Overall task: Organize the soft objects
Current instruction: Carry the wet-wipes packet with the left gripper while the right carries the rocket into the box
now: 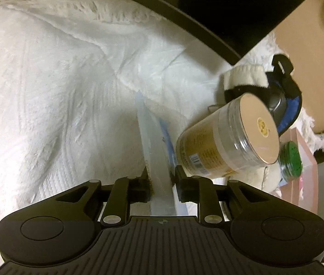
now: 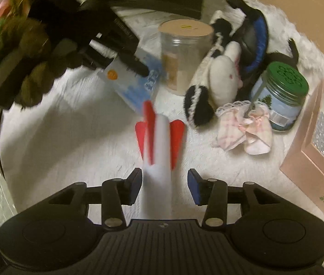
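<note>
In the left wrist view my left gripper [image 1: 162, 181] is shut on a flat pale blue and white packet [image 1: 156, 151], held edge-on over the white blanket [image 1: 58, 91]. The right wrist view shows the same left gripper [image 2: 136, 66] reaching in from the upper left with the packet [image 2: 136, 89]. My right gripper [image 2: 165, 181] has a white soft rocket with red fins [image 2: 159, 137] between its fingers. The rocket lies against the left finger, and a gap shows at the blue right pad [image 2: 194, 186]. A black and white plush [image 2: 210, 84] and a pink lace cloth bundle [image 2: 246, 133] lie beyond.
A clear jar with a tan lid [image 2: 184, 52] stands behind the packet and leans near my left gripper [image 1: 226, 137]. A green-lidded jar [image 2: 281, 94], a blue and black strap item [image 2: 256, 36] and a pink box [image 2: 317, 155] crowd the right. A blurred brown and green plush [image 2: 17, 52] is at the left.
</note>
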A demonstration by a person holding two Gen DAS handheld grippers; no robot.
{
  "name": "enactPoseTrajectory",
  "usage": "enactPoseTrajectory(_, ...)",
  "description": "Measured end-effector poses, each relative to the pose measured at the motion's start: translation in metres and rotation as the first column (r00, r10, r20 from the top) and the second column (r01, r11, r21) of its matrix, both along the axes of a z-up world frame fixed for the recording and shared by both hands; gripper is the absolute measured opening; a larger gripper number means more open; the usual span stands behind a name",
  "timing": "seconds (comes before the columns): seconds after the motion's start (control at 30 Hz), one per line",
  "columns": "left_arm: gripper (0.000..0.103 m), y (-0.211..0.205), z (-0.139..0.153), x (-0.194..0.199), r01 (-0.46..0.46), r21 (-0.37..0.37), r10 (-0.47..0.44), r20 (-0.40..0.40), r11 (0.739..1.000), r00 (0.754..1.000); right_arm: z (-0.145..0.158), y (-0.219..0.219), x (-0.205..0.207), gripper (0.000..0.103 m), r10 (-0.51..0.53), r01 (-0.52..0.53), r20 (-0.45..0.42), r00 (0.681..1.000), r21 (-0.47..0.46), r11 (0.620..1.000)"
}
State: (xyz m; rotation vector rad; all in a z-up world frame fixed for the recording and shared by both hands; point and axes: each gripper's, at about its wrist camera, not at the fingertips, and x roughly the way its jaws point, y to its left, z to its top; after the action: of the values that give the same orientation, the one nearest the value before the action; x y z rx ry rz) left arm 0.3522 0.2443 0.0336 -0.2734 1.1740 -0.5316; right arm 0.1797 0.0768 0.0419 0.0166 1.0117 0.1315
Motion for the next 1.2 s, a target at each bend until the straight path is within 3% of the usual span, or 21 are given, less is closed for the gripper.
enactPoseTrajectory(0.07, 0.020, 0.005, 0.004, -0.006, -0.008, 0.000, 0.008, 0.056, 1.000, 0.998, -0.001, 0.000, 0.003, 0.025, 0.011, -0.011, -0.009, 1.000, 0.013, 1.000)
enactPoseTrajectory(0.17, 0.018, 0.007, 0.015, -0.016, 0.025, 0.020, -0.028, 0.173, 0.999, 0.984, 0.008, -0.002, 0.008, 0.025, 0.005, -0.004, -0.006, 1.000, 0.054, 0.999)
enactPoseTrajectory(0.33, 0.018, 0.016, 0.040, -0.006, 0.072, -0.036, -0.062, 0.220, 0.997, 0.973, 0.056, -0.010, 0.014, 0.025, -0.001, -0.008, 0.064, 0.998, 0.144, 0.989)
enactPoseTrajectory(0.5, 0.018, 0.026, 0.083, 0.003, 0.098, -0.111, -0.062, 0.291, 0.989, 0.955, 0.120, -0.038, 0.011, 0.025, -0.040, 0.013, 0.203, 0.978, 0.129, 0.992)
enactPoseTrajectory(0.7, 0.018, 0.016, 0.133, 0.017, 0.131, -0.196, -0.062, 0.323, 0.972, 0.944, 0.168, -0.088, 0.006, 0.025, -0.132, 0.119, 0.292, 0.947, 0.061, 0.991)
enactPoseTrajectory(0.97, 0.018, -0.054, 0.156, 0.000, 0.265, -0.284, -0.180, 0.292, 0.921, 0.939, 0.199, -0.172, -0.025, 0.025, -0.328, 0.344, 0.346, 0.879, 0.017, 0.939)
enactPoseTrajectory(1.2, 0.018, -0.157, 0.137, -0.031, 0.405, -0.336, -0.350, 0.212, 0.851, 0.912, 0.200, -0.233, -0.071, 0.025, -0.488, 0.511, 0.357, 0.796, 0.033, 0.859)
